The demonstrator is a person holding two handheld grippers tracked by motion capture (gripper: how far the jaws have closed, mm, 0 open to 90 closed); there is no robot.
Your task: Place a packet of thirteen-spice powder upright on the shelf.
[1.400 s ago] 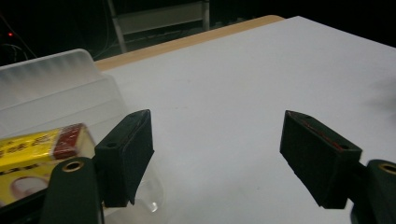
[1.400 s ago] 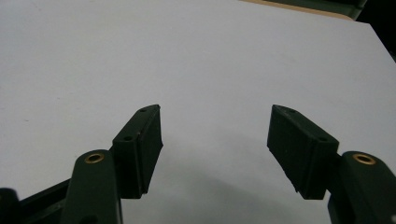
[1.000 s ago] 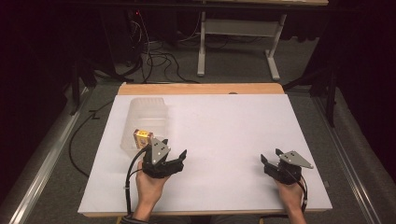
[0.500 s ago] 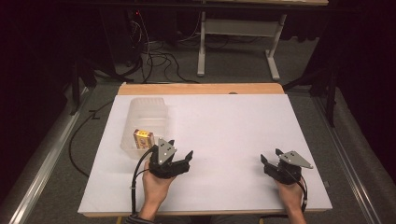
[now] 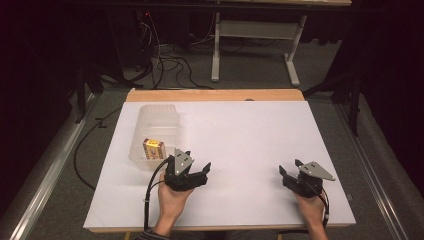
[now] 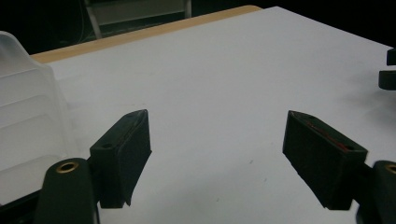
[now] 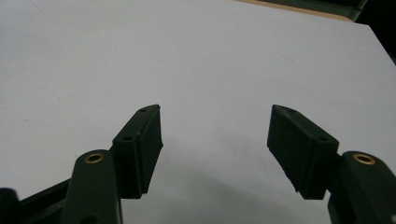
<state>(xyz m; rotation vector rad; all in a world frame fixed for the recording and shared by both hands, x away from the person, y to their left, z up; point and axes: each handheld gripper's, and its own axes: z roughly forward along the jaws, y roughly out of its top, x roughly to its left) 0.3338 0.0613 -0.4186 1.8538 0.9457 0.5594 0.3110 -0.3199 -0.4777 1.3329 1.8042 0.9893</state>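
A clear plastic bin (image 5: 156, 120) stands at the left of the white table (image 5: 240, 130). A small yellow box (image 5: 153, 148) lies in its near end. Just to the right of the bin's near corner, my left gripper (image 5: 198, 161) is held open over the table, with nothing between its jaws. The left gripper view has the same gripper (image 6: 217, 140) over bare white surface, with the bin wall (image 6: 25, 107) at its left. My right gripper (image 5: 290, 166) rests open and empty near the front right of the table. In the right gripper view, its jaws (image 7: 215, 130) frame bare white surface.
A wooden strip (image 5: 215, 95) borders the table's far edge. Beyond it are cables (image 5: 160, 55) on the floor and a white table frame (image 5: 255, 45). A metal rail (image 5: 45, 175) runs along the left. The other gripper's jaw tips (image 6: 388, 70) show at the left gripper view's right edge.
My left gripper has drifted a little to the right, away from the bin. The box, the bin and the right gripper have stayed put.
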